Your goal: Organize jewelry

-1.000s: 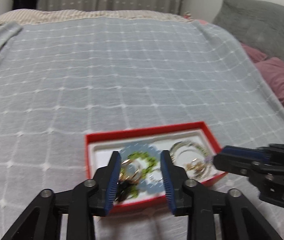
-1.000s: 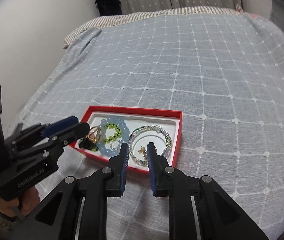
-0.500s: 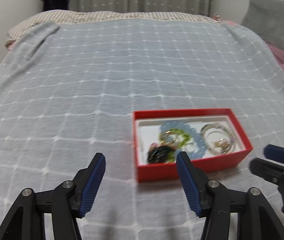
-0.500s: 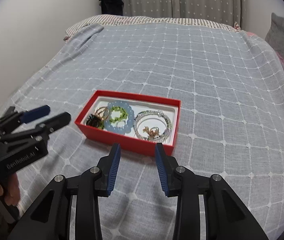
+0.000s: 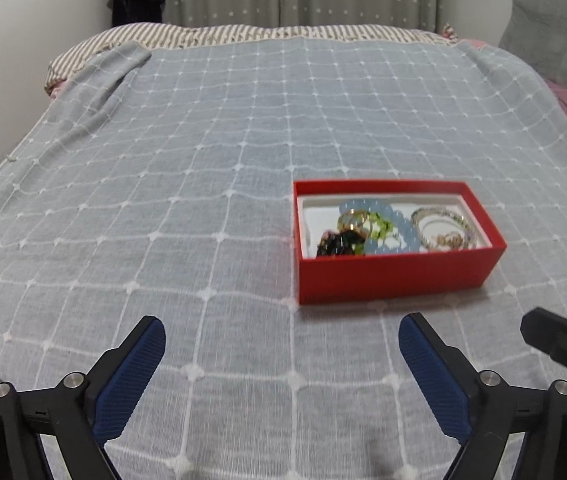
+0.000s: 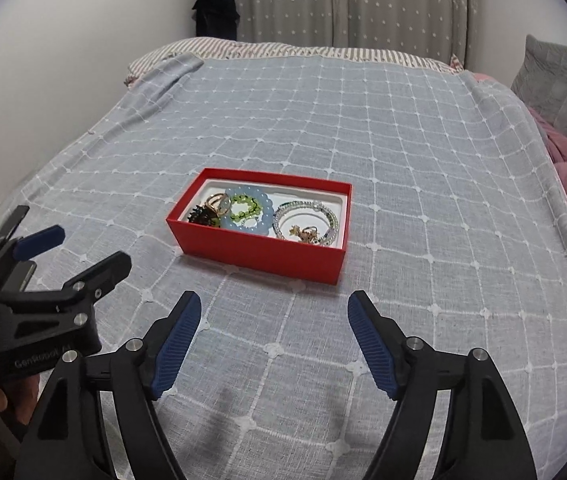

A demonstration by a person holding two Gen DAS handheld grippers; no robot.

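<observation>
The red box (image 6: 259,254) of bracelets (image 6: 249,212) sits mid-frame on the bed (image 6: 403,160). Below it, your right gripper (image 6: 274,312) and, lower left, your left gripper (image 6: 79,248) are spreading apart, with nothing between their fingers.

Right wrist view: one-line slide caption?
Both grippers, right and left, opening empty over the bedspread, short of the red jewelry box.

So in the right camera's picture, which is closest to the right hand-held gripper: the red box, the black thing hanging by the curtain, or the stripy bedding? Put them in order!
1. Red box, just ahead of the right hand-held gripper.
2. Stripy bedding, at the bed's far end.
3. Black thing, hanging by the curtain, farthest.
</observation>
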